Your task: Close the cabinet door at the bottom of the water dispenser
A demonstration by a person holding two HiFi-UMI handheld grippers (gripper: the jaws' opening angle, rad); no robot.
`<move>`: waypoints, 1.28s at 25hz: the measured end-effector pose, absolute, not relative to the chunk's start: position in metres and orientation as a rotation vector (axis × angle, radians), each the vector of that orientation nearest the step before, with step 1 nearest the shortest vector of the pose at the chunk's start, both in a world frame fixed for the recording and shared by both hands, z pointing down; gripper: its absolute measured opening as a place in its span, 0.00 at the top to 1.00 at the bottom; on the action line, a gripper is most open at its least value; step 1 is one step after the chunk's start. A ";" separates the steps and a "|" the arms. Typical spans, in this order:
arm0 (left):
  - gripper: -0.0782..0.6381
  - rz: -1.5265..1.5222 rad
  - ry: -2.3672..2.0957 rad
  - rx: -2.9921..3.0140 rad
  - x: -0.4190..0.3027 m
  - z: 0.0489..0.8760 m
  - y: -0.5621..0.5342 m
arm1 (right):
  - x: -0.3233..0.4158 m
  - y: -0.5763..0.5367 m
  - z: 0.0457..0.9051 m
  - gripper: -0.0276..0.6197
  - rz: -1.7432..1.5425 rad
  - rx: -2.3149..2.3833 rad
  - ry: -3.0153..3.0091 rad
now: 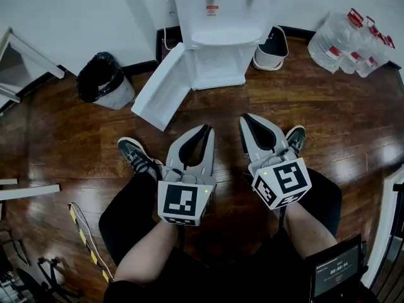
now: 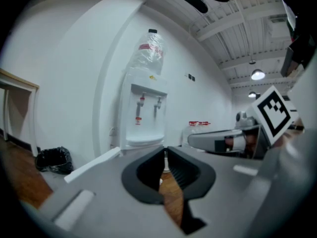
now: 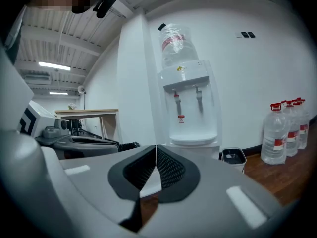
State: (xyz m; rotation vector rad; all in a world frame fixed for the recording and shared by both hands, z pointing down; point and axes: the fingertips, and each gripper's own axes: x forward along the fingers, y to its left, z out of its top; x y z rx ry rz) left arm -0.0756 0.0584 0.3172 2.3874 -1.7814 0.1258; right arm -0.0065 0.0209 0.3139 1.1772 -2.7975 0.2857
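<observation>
- The left gripper is held level in front of the person's knees. Its jaws are drawn together with the tips meeting; nothing is between them and they touch nothing.
- The right gripper sits just beside it, apart from it. Its jaws are fully closed tip to tip and it is also empty.
- The person's shoes stand on the wooden floor on either side of the two grippers.
- A stretch of bare floor lies between the gripper tips and the cabinet, so both grippers are well apart from the door.
- The cabinet door is swung wide open to the left in the head view. It is hinged at the left edge of the cabinet front, and its free edge points out toward the near left of the floor.
- The water dispenser stands at the far edge of the floor against the wall, with the open cabinet at its base.
- A bin with a black bag stands left of the door, near its free edge but apart from it.
- A small white bin sits just beside the dispenser's right side.
- The water bottles are grouped in the far right corner of the floor.
</observation>
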 end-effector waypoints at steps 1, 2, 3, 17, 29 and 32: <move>0.84 0.128 -1.806 2.382 -0.084 0.318 0.054 | -0.012 0.017 0.314 0.95 0.284 1.167 -2.796; 0.84 0.134 -1.825 2.372 -0.093 0.319 0.051 | -0.017 0.013 0.315 0.95 0.285 1.158 -2.794; 0.84 0.142 -1.842 2.361 -0.102 0.320 0.046 | -0.022 0.008 0.317 0.95 0.286 1.149 -2.790; 0.37 0.540 -1.929 2.123 -0.241 0.384 -0.014 | -0.118 -0.081 0.367 0.51 0.368 1.037 -2.688; 0.58 0.989 -1.624 1.842 -0.307 0.525 -0.011 | -0.153 -0.137 0.379 0.43 0.536 1.055 -2.673; 0.58 0.959 -1.628 1.807 -0.298 0.525 -0.007 | -0.154 -0.136 0.379 0.43 0.546 1.047 -2.677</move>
